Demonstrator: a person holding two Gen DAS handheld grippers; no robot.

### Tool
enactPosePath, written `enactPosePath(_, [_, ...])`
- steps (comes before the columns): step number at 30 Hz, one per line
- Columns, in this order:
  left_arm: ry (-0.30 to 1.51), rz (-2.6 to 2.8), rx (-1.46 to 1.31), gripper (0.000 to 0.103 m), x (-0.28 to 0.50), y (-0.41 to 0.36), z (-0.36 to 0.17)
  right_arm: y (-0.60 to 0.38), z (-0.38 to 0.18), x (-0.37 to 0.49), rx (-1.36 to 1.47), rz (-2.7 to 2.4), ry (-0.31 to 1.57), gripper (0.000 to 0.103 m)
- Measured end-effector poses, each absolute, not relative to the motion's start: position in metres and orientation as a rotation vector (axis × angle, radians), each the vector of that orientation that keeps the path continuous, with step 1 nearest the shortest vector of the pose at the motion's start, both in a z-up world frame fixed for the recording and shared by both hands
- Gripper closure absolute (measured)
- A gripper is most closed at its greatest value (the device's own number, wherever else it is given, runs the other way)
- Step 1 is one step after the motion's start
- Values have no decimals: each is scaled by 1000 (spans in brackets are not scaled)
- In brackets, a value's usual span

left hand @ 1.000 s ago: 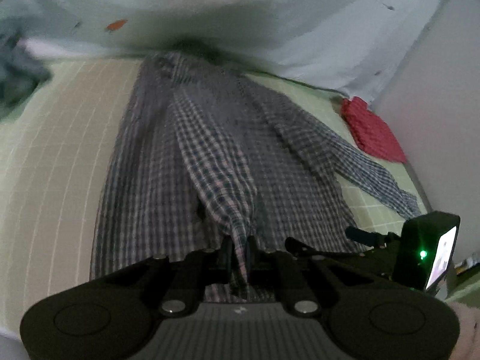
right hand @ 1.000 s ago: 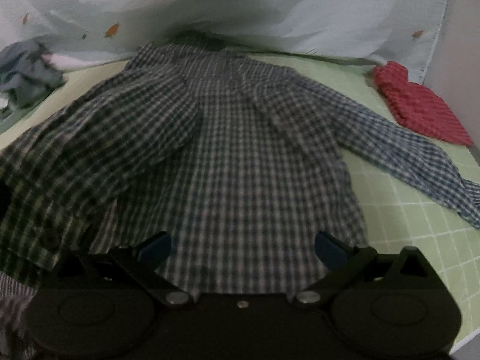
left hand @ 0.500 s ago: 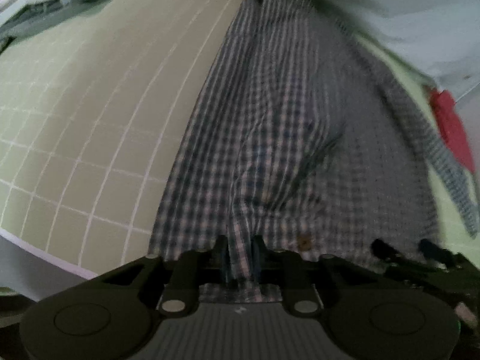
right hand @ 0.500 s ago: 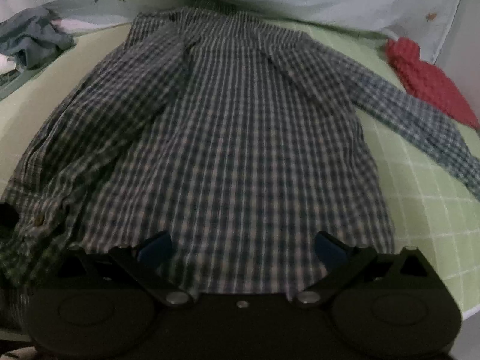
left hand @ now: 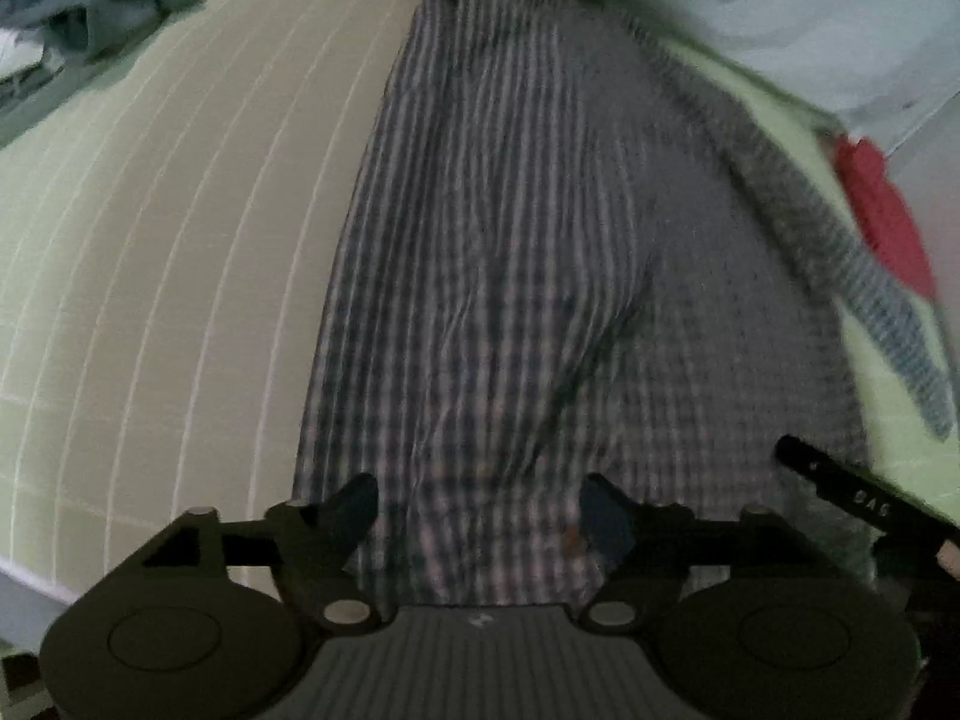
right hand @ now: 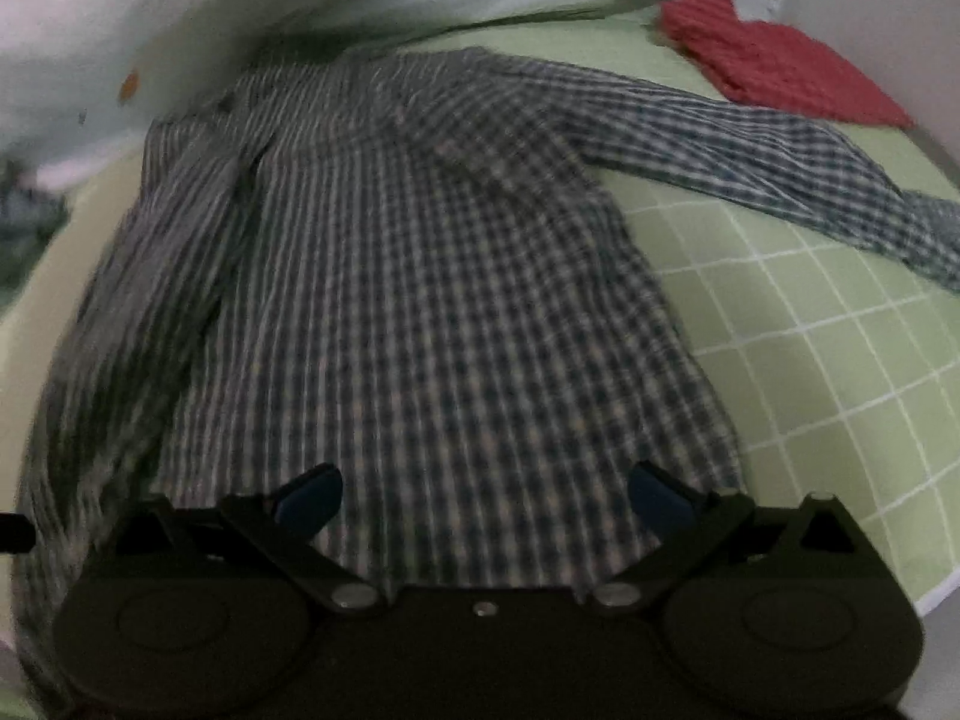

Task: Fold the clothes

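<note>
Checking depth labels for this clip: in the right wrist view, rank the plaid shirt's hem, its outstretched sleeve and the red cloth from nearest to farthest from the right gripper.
1. Plaid shirt's hem: right at the right gripper, between its open jaws.
2. Outstretched sleeve: up and to the right, across the green sheet.
3. Red cloth: farthest, top right, beyond the sleeve.

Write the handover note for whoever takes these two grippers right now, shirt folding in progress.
Left gripper: open, empty, over the hem of the checked shirt.
Right gripper: open, empty, also at the hem.
Shirt lies on the green grid sheet. Its left side and sleeve are folded in over the body; the right sleeve lies stretched out toward the red cloth.
Done: left fold.
Left: fold the right sleeve and side in, then fold the body up.
</note>
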State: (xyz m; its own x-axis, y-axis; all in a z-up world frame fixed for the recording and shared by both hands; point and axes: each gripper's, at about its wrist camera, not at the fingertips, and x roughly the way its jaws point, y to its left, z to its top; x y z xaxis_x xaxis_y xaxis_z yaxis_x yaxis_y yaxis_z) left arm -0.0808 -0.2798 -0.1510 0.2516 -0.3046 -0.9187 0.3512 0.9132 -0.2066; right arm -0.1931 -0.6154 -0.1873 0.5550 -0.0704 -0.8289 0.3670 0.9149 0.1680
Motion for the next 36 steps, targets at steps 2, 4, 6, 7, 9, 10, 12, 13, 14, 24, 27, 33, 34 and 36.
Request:
enactPosePath(2, [1217, -433, 39, 24, -72, -282, -146, -625, -186, -192, 371, -285, 929, 0])
enactPosePath(4, [1199, -415, 33, 24, -62, -285, -143, -636, -185, -190, 403, -320, 909, 0])
enactPosePath(6, [1198, -401, 17, 24, -51, -289, -143, -656, -186, -189, 463, -363, 885, 0])
enactPosePath(7, [1201, -394, 11, 23, -45, -293, -144, -665, -186, -188, 494, -387, 874, 0])
enactPosePath(9, [1207, -380, 8, 23, -33, -303, -146, -687, -188, -187, 543, -446, 850, 0])
enactPosePath(10, [1210, -376, 11, 23, -27, -307, -147, -696, -188, -187, 556, -470, 832, 0])
enactPosePath(12, [1215, -370, 18, 23, -16, -316, -149, -715, -189, -186, 590, -523, 799, 0])
enactPosePath(13, [1217, -367, 21, 23, -10, -320, -150, -725, -190, -185, 620, -548, 774, 0])
enactPosePath(14, [1220, -364, 24, 23, -4, -324, -151, -735, -190, -184, 650, -572, 748, 0])
enactPosePath(24, [1296, -352, 97, 22, 59, -373, -182, -815, -196, -150, 688, -850, 626, 0])
enactPosePath(27, [1316, -348, 124, 16, 64, -378, -194, -833, -199, -138, 626, -919, 641, 0])
enactPosePath(33, [1298, -354, 233, 4, 62, -390, -204, -862, -203, -116, 509, -1005, 721, 0])
enactPosePath(34, [1296, -351, 240, 2, 62, -392, -205, -863, -203, -113, 496, -1002, 735, 0])
enactPosePath(36, [1291, -346, 254, 0, 60, -394, -207, -864, -201, -109, 477, -990, 737, 16])
